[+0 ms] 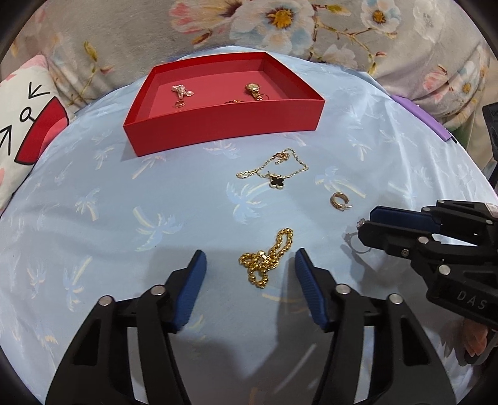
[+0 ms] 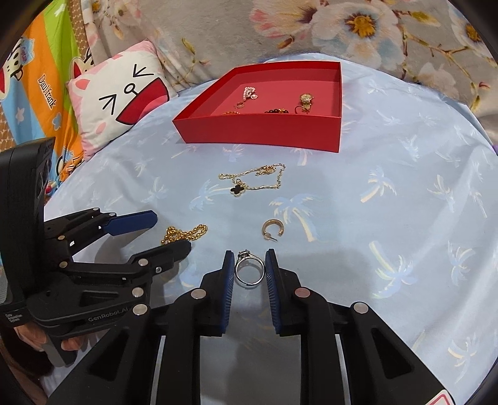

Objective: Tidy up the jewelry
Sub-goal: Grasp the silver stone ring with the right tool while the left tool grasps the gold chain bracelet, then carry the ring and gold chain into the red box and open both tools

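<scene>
Beneath and ahead of the right claw (image 2: pixel 249 254), pale blue palm-print cloth (image 2: pixel 389 193). Far ahead, grey floral fabric (image 2: pixel 342 28). Ahead-left, cartoon-face pillow (image 2: pixel 124 93); further left, striped cartoon fabric (image 2: pixel 34 78).

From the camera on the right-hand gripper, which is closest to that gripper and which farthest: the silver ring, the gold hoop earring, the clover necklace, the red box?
Nearest first, from the right gripper:
1. Silver ring, between its fingers.
2. Gold hoop earring, just ahead, slightly right.
3. Clover necklace, farther ahead, mid-cloth.
4. Red box, farthest, at the back.
</scene>
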Demonstrator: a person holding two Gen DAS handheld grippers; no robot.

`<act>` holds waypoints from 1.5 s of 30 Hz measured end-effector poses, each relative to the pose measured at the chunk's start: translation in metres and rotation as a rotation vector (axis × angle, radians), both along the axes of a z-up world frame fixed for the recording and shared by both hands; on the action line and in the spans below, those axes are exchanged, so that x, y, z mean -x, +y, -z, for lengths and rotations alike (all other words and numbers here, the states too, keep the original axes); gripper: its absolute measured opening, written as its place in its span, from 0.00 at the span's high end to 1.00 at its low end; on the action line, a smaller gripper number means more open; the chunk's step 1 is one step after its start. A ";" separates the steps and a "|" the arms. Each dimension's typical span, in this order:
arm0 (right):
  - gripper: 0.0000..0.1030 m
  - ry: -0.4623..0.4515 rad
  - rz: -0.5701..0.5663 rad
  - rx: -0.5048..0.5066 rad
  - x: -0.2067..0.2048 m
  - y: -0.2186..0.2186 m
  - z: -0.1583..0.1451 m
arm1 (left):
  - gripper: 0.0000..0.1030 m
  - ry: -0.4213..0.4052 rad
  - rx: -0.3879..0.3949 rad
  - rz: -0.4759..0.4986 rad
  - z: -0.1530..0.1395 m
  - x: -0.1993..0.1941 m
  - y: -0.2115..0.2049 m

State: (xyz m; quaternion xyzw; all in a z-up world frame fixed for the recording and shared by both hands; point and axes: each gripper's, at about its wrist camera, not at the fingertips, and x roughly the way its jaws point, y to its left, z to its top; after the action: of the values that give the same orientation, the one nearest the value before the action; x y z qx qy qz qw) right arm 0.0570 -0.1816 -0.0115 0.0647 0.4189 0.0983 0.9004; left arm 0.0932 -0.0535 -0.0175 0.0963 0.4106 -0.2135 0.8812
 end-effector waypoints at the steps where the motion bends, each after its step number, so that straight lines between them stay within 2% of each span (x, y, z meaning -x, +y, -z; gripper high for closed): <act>1: 0.81 0.001 0.001 -0.001 0.000 -0.001 0.000 | 0.57 -0.003 -0.002 0.002 0.000 0.000 -0.001; 5: 0.81 -0.002 0.005 -0.005 0.000 -0.002 -0.001 | 0.75 -0.006 0.004 0.011 -0.001 -0.001 -0.002; 7: 0.81 -0.003 0.008 -0.006 0.000 -0.004 -0.001 | 0.90 -0.004 0.010 0.017 -0.001 0.000 -0.002; 9: 0.81 -0.004 0.013 -0.010 0.000 -0.005 -0.002 | 0.93 0.000 0.019 0.026 -0.001 0.001 -0.002; 20: 0.81 -0.041 0.016 -0.037 0.006 -0.011 -0.015 | 0.93 -0.007 0.055 0.032 -0.014 0.008 0.003; 25: 0.81 -0.073 0.022 -0.042 0.007 -0.016 -0.029 | 0.93 -0.025 0.090 0.022 -0.034 0.005 0.012; 31: 0.81 -0.101 0.014 -0.052 -0.002 -0.028 -0.052 | 0.93 -0.071 0.085 0.017 -0.063 -0.012 0.017; 37: 0.81 -0.156 0.025 -0.028 -0.040 -0.043 -0.088 | 0.93 -0.130 0.111 -0.022 -0.100 -0.053 0.023; 45: 0.81 -0.204 0.078 -0.059 -0.132 -0.062 -0.125 | 0.93 -0.199 0.111 -0.067 -0.138 -0.136 0.011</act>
State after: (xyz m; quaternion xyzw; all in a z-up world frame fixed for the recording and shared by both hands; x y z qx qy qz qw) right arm 0.1888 -0.2435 0.1134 0.0969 0.3195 0.0817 0.9391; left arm 0.2287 -0.0427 0.1206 0.0544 0.3116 -0.1957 0.9283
